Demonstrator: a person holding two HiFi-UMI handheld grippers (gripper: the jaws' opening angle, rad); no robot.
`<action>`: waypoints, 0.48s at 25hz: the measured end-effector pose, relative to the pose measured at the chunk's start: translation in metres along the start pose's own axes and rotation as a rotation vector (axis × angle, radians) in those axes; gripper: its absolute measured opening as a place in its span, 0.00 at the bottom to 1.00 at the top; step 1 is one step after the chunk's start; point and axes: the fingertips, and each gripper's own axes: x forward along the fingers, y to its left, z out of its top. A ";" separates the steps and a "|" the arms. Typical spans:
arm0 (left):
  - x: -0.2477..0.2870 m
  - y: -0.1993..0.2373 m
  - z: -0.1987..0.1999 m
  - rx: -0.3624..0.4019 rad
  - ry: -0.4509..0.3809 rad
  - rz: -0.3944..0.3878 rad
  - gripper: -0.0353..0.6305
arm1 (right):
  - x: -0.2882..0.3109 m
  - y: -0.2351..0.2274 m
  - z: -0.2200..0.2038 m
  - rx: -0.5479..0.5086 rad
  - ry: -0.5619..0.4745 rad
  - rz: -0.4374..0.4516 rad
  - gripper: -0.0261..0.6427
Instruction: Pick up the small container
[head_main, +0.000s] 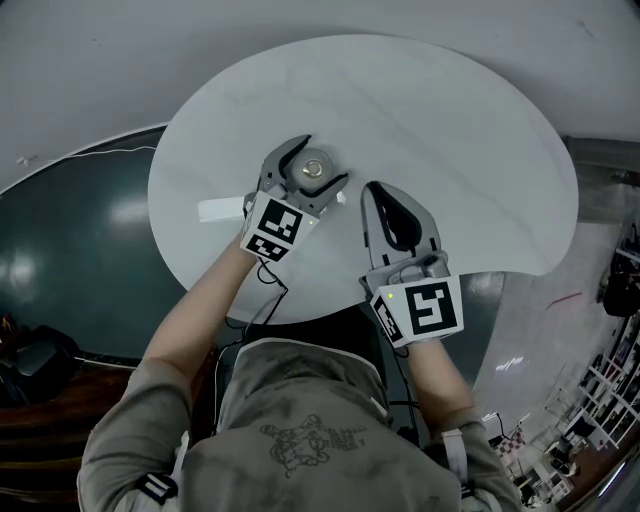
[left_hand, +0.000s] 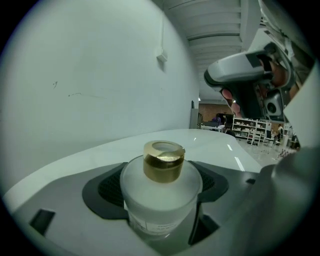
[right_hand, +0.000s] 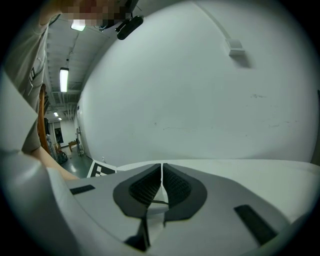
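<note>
Now, left gripper (head_main: 322, 165): jaws clamped on small container (left_hand: 161, 185) (frosted, gold cap)
container spot: between left pads, over white table (head_main: 480, 150)
right gripper (right_hand: 161, 167): jaws pressed together, empty, just beside left

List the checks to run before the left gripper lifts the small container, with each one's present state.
1. Small container sits between the left gripper jaws: ok.
2. Pads meet the container's sides: ok, going by the left gripper view.
3. Container upright with its gold cap on: ok.
4. Right gripper apart from the container, jaws together, nothing held: ok.
5. Container's base still on the table or already off it: cannot tell, the base is hidden.
</note>
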 end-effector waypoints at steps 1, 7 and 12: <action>0.000 0.000 0.000 -0.007 -0.006 -0.004 0.57 | 0.000 0.000 -0.003 0.000 0.003 -0.003 0.09; 0.005 0.000 -0.003 0.023 0.056 0.000 0.57 | 0.001 -0.003 -0.013 0.017 0.007 -0.015 0.09; 0.007 0.000 -0.006 0.037 0.078 0.007 0.57 | 0.000 0.000 -0.016 0.021 0.007 -0.010 0.09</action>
